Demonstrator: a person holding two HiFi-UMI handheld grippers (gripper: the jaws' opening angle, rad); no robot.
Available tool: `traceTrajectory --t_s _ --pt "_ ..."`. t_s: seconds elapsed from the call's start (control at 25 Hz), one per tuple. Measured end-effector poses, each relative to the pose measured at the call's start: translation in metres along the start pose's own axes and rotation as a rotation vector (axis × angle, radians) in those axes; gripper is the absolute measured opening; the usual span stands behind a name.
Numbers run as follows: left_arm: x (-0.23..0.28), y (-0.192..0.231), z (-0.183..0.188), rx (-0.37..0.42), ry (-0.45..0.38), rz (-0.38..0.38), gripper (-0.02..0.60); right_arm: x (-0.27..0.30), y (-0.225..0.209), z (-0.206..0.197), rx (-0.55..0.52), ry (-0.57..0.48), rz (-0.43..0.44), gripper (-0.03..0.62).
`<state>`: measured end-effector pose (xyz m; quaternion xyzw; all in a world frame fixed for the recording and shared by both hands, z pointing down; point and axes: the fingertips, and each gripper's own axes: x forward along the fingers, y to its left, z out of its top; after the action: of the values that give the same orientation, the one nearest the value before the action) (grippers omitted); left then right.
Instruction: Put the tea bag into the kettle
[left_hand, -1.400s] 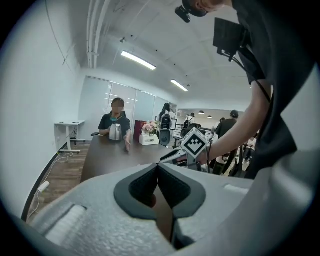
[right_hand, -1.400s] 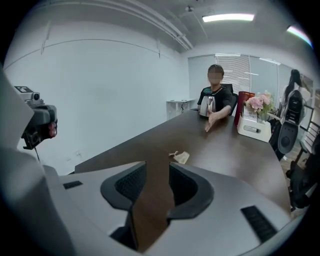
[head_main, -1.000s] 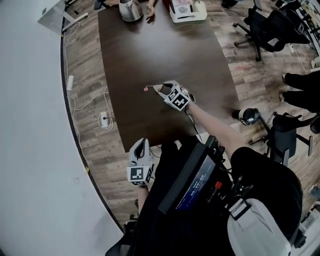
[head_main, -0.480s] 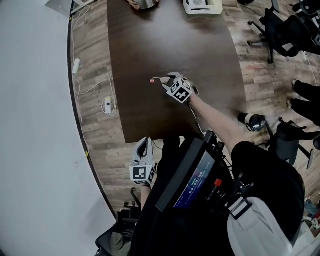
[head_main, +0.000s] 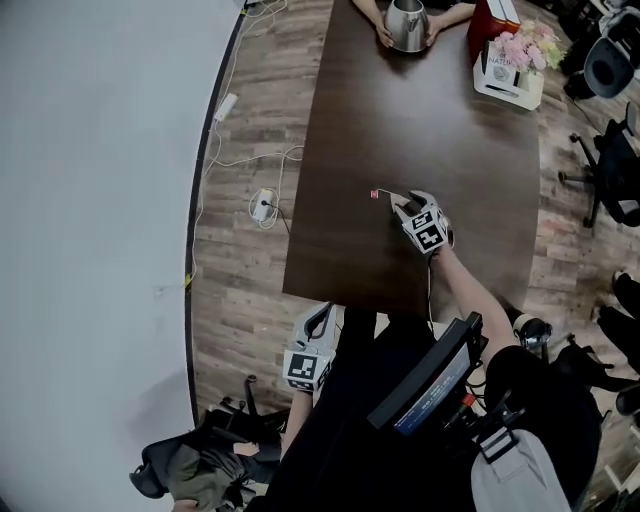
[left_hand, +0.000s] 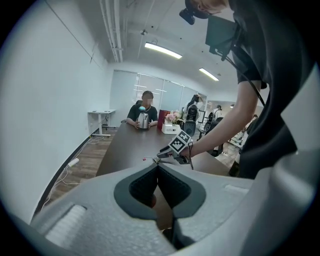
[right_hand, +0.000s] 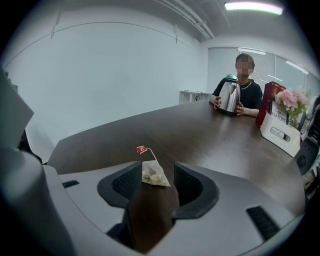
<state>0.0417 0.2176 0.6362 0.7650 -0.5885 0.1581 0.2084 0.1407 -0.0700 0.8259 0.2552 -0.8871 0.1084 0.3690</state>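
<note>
A tea bag (right_hand: 154, 174) with a red tag (right_hand: 141, 149) on a string lies on the dark table (head_main: 420, 120). My right gripper (right_hand: 152, 172) rests low on the table with the bag between its jaws. The jaws are opening and the pads do not press the bag. In the head view this gripper (head_main: 400, 203) is at mid table, the tag (head_main: 374, 194) just left of it. A steel kettle (head_main: 405, 22) stands at the far end, held by another person's hands. My left gripper (head_main: 318, 318) hangs off the near table edge, shut and holding nothing.
A white box with pink flowers (head_main: 508, 62) and a red box (head_main: 492, 18) stand at the far right of the table. Office chairs (head_main: 615, 190) stand to the right. Cables and a power strip (head_main: 263, 205) lie on the wood floor at left.
The head view has swung, so the table now sits further right and the kettle end shows fully. My right gripper stays down at the tea bag. The left gripper stays off the near edge.
</note>
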Motion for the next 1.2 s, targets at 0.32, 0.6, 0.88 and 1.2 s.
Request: traceTrajectory --t_s 0.32,0.6,0.88,1.2 --pt "-0.006 -0.001 -0.005 -0.022 0.006 0.043 0.005 0.026 0.011 -0.016 -0.009 0.099 0.036 0.196" --pt "0.001 -0.016 -0.010 -0.019 0.008 0.041 0.005 0.028 0.001 -0.014 -0.002 0.122 0.002 0.035" --pt "0.008 -0.023 0.000 0.053 0.008 -0.034 0.005 -0.014 0.008 0.001 0.103 -0.031 0.000 0.025" --pt "0.019 0.016 0.029 0.143 -0.072 -0.158 0.005 -0.098 0.034 0.055 0.177 -0.261 -0.087 0.021"
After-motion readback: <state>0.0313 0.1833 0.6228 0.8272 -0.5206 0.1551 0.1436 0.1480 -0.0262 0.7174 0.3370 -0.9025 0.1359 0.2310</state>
